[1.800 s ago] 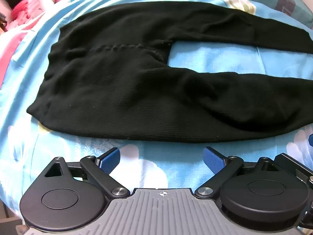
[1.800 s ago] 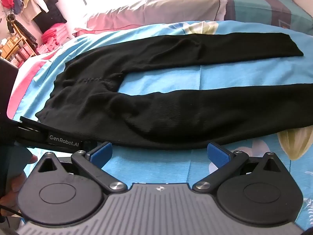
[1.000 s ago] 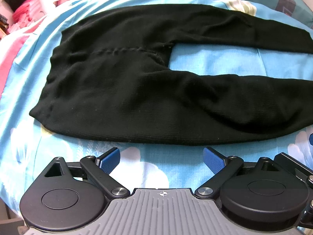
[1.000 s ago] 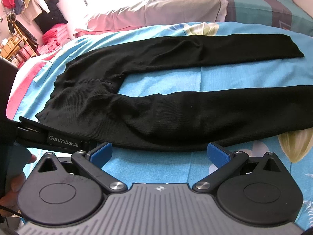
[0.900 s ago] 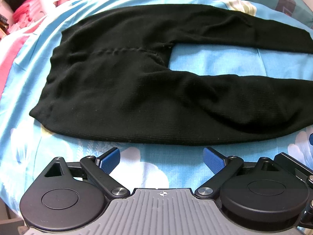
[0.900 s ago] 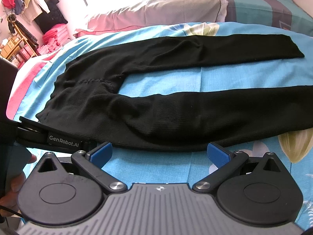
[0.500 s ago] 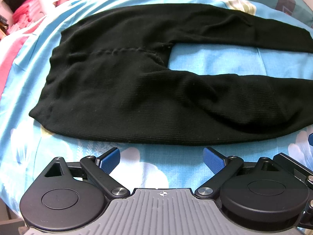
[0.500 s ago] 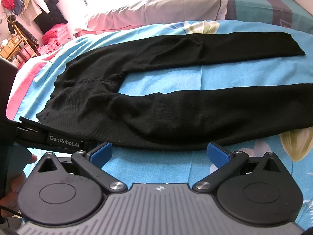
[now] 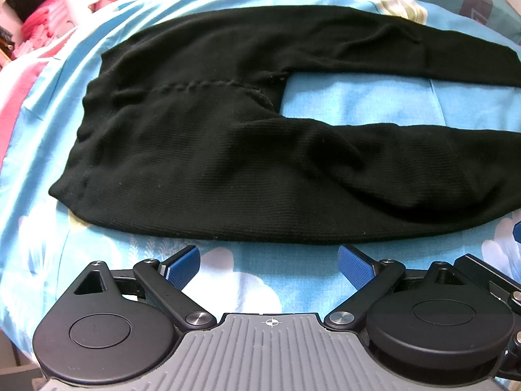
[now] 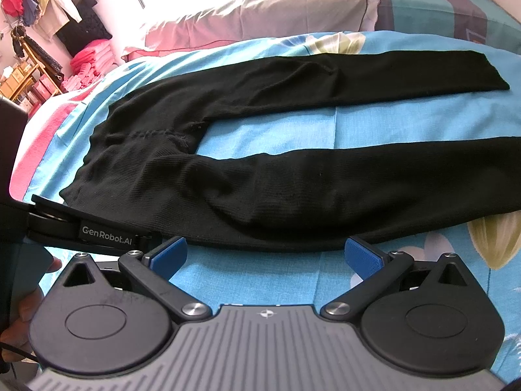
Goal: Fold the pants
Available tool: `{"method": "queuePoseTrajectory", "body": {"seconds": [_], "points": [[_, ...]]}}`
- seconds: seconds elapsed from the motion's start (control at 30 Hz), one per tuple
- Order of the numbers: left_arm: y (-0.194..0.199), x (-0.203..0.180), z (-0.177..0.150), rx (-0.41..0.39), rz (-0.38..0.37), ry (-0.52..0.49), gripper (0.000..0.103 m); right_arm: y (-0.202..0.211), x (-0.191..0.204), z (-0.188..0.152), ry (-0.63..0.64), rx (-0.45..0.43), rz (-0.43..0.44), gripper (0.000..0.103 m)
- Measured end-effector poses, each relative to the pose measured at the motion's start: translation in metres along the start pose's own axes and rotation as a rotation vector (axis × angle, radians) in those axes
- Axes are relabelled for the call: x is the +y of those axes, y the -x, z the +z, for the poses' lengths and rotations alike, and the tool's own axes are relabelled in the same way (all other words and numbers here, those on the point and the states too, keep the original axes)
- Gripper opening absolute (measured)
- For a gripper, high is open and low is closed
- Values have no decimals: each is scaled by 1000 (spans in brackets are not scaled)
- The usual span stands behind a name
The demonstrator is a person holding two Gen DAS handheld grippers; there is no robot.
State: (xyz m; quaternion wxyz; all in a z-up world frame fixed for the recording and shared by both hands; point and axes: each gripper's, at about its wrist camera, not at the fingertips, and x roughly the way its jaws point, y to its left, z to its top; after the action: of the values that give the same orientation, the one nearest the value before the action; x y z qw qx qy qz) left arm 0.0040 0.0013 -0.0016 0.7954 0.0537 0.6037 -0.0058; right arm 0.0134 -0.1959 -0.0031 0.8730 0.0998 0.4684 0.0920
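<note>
Black knit pants (image 9: 202, 163) lie flat on a blue floral bedsheet (image 9: 358, 104), waistband to the left, both legs running right with a gap between them. They also show in the right wrist view (image 10: 293, 189). My left gripper (image 9: 268, 260) is open and empty, just short of the near hem by the hip. My right gripper (image 10: 267, 252) is open and empty, at the near edge of the near leg. The left gripper's body (image 10: 97, 228) shows at the left of the right wrist view.
A pink and grey quilt (image 10: 260, 9) is bunched at the far side of the bed. Hanging clothes (image 10: 49, 6) and pink stacked laundry (image 10: 88, 62) stand at the far left. The bed's left edge falls away past the pink sheet (image 9: 16, 97).
Both grippers have crept slightly closer to the pants' near edge. The pants have not moved, and both grippers stay open.
</note>
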Motion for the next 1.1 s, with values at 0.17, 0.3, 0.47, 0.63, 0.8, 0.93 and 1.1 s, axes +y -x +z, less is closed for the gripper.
{"method": "queuePoseTrajectory", "body": {"seconds": [0.17, 0.3, 0.47, 0.63, 0.8, 0.93, 1.1], "points": [[0, 0, 0, 1, 1, -1, 103, 0, 0, 0, -1, -18, 9, 103], [-2, -1, 1, 3, 3, -3, 103, -2, 0, -1, -5, 3, 4, 103], [-4, -2, 2, 9, 5, -7, 103, -5, -2, 0, -14, 7, 9, 103], [-11, 1, 6, -11, 1, 7, 103, -10, -9, -1, -46, -1, 27, 103], [-38, 13, 21, -47, 29, 44, 103, -17, -43, -8, -165, -12, 1, 103], [-63, 32, 33, -38, -3, 137, 103, 1, -103, -10, -305, -156, -123, 98], [-77, 23, 31, -72, 37, 111, 103, 21, -205, -5, -601, -290, -336, 77]]}}
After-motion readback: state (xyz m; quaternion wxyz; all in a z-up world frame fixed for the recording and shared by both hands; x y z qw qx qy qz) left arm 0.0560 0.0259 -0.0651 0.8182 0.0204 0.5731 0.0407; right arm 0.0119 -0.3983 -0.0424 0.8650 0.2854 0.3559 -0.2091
